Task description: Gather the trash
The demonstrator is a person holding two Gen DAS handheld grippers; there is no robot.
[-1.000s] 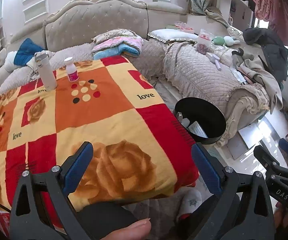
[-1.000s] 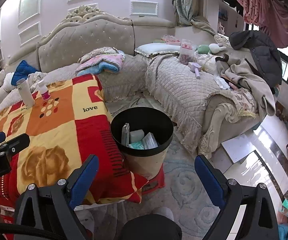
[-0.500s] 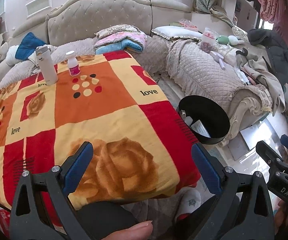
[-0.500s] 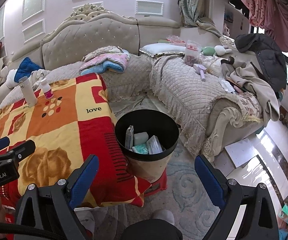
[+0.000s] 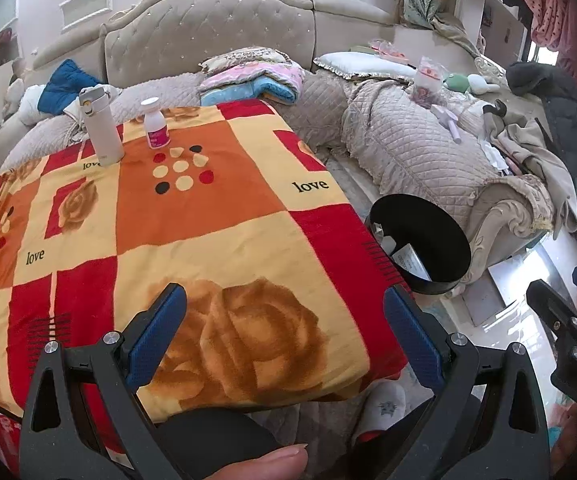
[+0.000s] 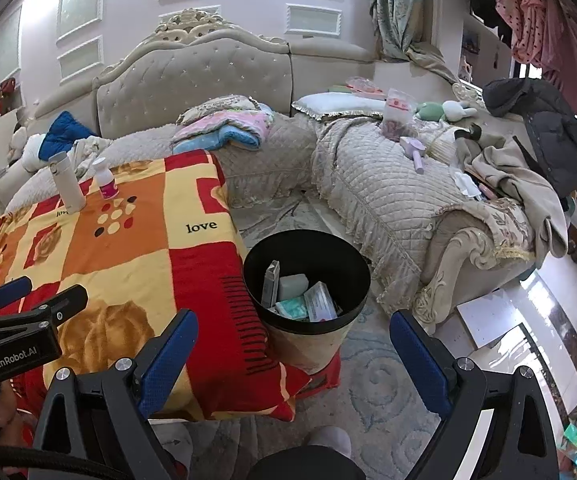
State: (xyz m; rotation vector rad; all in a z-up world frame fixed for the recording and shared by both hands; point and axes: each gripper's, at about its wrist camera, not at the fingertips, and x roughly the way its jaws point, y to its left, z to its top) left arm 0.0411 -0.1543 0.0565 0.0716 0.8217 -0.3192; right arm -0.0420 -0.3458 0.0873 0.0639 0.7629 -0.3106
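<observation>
The left gripper (image 5: 284,332) is hovering over the near edge of the counter (image 5: 216,216), which is wearing a red, orange and yellow blanket; its jaws are standing wide apart, gripping nothing. The right gripper (image 6: 292,356) is hanging over the floor, jaws likewise apart and empty. The black trash bin (image 6: 352,276) is sitting just right of the counter, holding several packets (image 6: 308,300). At the counter's far left, a white flask (image 5: 102,128) and a small pink-labelled bottle (image 5: 156,124) are standing upright.
</observation>
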